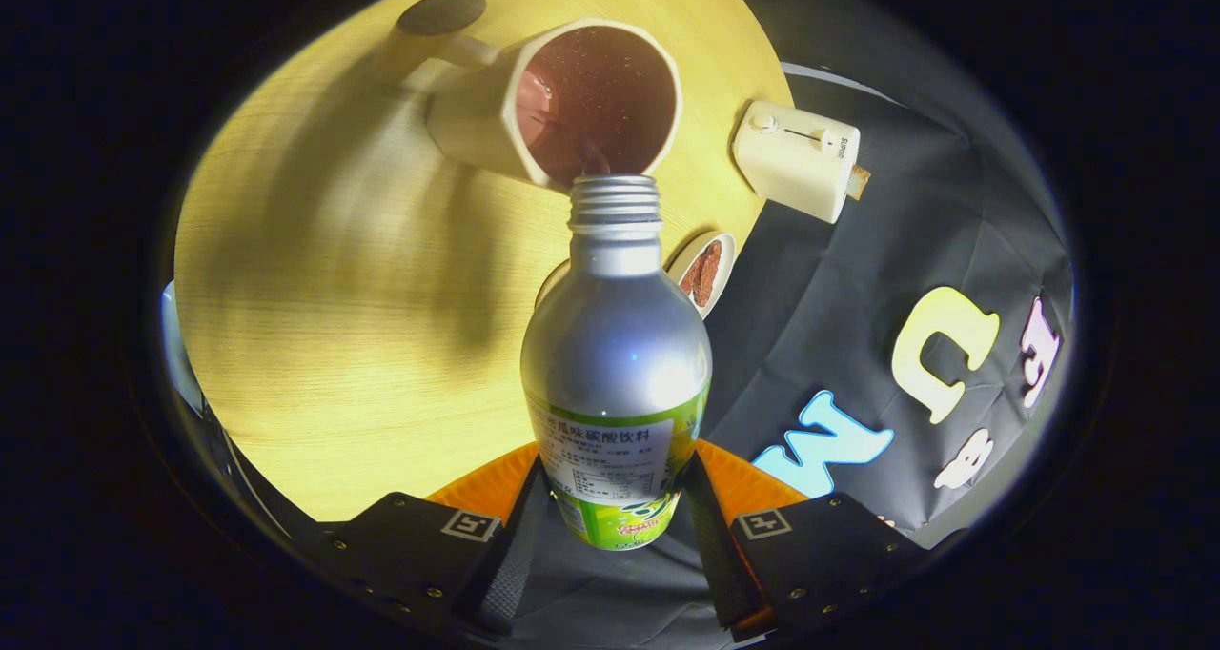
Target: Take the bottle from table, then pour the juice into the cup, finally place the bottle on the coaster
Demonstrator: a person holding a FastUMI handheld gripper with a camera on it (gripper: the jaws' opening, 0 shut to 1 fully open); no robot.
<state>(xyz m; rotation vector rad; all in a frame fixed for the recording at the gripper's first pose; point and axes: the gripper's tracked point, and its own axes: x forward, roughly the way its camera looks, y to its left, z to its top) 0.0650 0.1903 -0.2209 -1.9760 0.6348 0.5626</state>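
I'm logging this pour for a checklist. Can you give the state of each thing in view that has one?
bottle: uncapped, tipped with its mouth at the cup's rim, held between the fingers.
cup: holds dark, bubbly juice.
tool: shut on the bottle, a finger on each side.
coaster: bare, beyond the cup.
toaster: a slice sticks out of it.
small dish: holds a brown piece.
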